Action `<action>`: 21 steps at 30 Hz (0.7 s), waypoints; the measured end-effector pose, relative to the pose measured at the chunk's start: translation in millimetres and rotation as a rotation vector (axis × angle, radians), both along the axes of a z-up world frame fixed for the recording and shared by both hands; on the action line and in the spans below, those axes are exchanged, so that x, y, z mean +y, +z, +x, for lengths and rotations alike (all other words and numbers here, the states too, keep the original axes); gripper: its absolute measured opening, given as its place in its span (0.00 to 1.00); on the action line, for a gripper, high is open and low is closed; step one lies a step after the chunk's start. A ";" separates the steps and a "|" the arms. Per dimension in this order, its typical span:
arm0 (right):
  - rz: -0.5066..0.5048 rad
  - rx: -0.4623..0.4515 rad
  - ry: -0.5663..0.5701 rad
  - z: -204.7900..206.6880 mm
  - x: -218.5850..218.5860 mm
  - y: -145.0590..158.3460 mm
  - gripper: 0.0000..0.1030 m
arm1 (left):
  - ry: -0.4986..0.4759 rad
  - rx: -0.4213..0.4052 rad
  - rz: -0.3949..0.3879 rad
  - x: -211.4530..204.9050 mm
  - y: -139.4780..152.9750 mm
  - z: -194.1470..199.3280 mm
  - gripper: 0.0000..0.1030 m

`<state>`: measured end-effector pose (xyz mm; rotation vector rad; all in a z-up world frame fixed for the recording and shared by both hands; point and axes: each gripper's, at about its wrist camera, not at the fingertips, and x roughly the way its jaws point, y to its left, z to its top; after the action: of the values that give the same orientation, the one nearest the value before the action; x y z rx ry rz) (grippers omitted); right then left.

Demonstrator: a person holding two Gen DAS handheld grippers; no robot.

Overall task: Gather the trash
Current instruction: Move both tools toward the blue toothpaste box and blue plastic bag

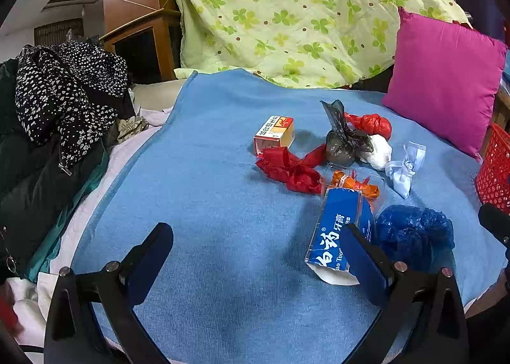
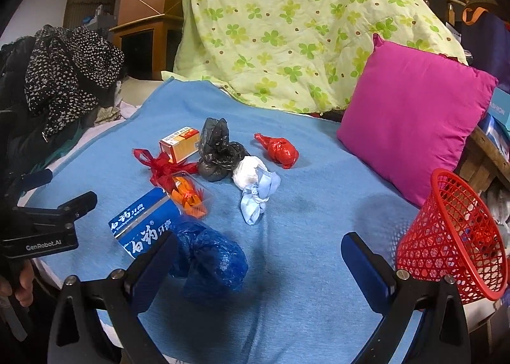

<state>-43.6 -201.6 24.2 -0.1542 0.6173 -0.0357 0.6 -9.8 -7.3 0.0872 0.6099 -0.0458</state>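
Blue blanket (image 1: 207,204); both jaws wide, empty.

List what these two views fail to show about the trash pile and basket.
- Toothpaste box: near end hidden by the left gripper finger, left view.
- Red basket: cut off by the frame edge, left view.
- Basket contents: blurred behind mesh, right view.
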 end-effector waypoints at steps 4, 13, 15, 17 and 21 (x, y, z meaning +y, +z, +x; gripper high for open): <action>-0.003 -0.003 0.000 0.5 -0.3 -1.3 1.00 | 0.000 0.004 -0.001 -0.1 -0.1 -0.2 1.00; 0.021 -0.011 0.001 2.3 -1.9 -4.5 1.00 | -0.013 0.021 0.001 -2.5 -2.0 1.2 1.00; 0.025 -0.004 0.001 3.7 -3.0 -6.6 1.00 | -0.017 0.040 -0.004 -1.7 -4.3 3.3 1.00; 0.034 0.011 0.006 5.8 -5.0 -10.6 1.00 | -0.021 0.058 -0.008 -1.3 -7.1 5.3 1.00; 0.074 0.069 0.021 14.2 -10.1 -21.8 1.00 | -0.028 0.083 -0.012 0.2 -12.4 8.4 1.00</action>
<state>-29.4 -211.6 2.4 -0.0904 0.6851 0.0132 9.0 -9.6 -19.7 0.0820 0.6909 -0.0802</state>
